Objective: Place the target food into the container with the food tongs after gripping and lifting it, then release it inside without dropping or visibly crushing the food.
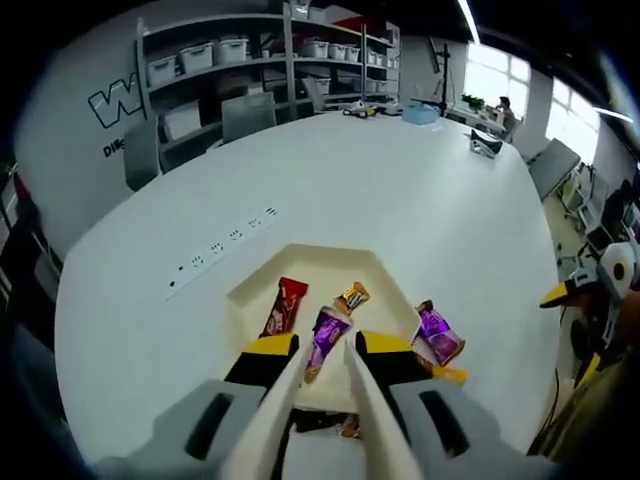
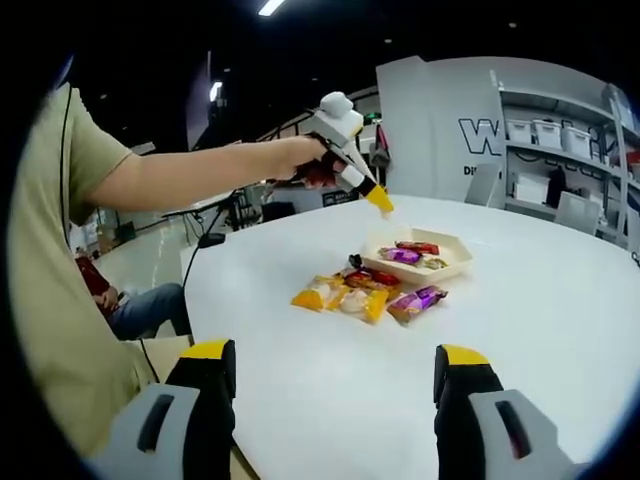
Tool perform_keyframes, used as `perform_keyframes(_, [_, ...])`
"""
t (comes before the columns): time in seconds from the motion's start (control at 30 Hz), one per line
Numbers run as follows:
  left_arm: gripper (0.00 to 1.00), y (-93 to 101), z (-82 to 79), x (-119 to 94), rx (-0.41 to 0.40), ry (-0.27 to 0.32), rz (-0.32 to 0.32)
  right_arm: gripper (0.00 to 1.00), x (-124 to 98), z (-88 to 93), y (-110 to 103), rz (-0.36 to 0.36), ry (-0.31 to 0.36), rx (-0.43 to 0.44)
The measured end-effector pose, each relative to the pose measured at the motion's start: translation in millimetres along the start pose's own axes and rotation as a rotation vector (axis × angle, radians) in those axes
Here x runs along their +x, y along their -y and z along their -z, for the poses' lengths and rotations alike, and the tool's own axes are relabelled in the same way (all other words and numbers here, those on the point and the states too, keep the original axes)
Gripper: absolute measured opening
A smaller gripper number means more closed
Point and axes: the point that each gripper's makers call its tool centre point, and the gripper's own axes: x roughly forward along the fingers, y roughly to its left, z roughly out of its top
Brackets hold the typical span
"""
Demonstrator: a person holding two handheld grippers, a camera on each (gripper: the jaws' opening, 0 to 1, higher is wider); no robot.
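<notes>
Tongs [image 1: 322, 385] held in the left gripper [image 1: 325, 350] hover with tips slightly apart above a purple bar [image 1: 327, 338] already lying in the white container [image 1: 395, 275], where careless pinching risks crushing the wrapper.

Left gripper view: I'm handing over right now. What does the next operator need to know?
Left hand-held gripper: shut on the tongs, tips above the tray.
Right hand-held gripper: open, holding nothing, low over the table.
In the tray: a red bar, a purple bar and a gold candy.
Left to do: a purple pack and yellow packs lie beside the tray.
</notes>
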Motion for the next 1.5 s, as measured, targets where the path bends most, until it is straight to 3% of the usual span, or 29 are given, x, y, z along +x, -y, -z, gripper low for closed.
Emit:
perform_keyframes(0.43, [0.21,3.0,5.3,-5,0.001,-0.006,0.005,0.81,1,-2.1,-2,-0.006,0.001,-0.007])
perform_keyframes(0.87, [0.21,25.5,15.0,-9,-0.003,-0.007,0.043,0.81,1,-1.9,-4,-0.008,0.000,-0.009])
perform_keyframes(1.5, [0.22,64.9,36.6,-13,0.072,-0.003,0.115,0.81,5,-0.2,-8,-0.016,-0.005,-0.006])
